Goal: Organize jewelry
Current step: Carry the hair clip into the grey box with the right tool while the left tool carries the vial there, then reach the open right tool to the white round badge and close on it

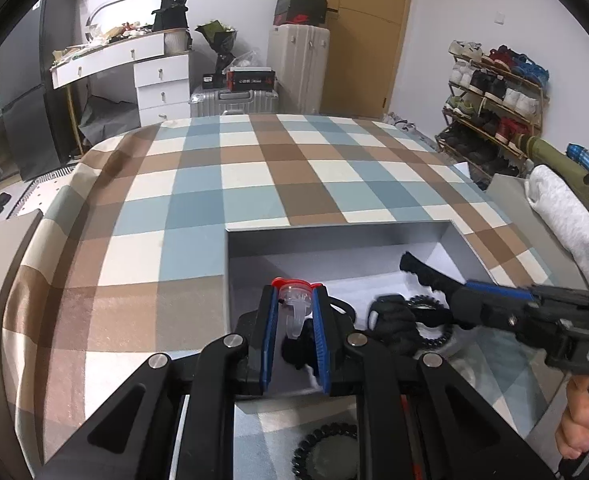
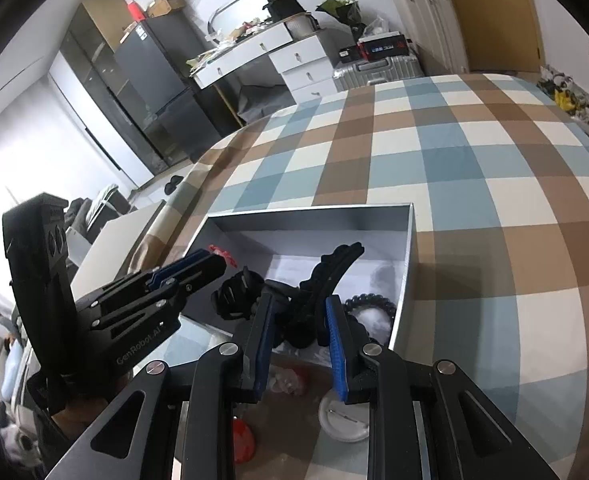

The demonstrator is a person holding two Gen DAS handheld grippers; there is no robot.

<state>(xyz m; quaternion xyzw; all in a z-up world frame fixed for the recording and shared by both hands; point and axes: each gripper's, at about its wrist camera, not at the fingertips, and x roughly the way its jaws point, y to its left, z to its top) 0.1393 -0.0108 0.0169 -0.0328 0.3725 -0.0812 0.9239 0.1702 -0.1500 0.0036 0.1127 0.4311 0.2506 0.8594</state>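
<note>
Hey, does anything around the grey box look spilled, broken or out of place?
Nothing looks spilled or broken. Some pieces lie outside the grey box on the checked cover: a white round badge and a black coil hair tie.

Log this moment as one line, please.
left gripper: shut on clear clip | right gripper: shut on black claw clip | both over grey box

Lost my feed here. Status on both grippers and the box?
Left gripper shut on clear red clip. Right gripper shut on black hair claw. Both over grey box. Nothing blocking.
</note>
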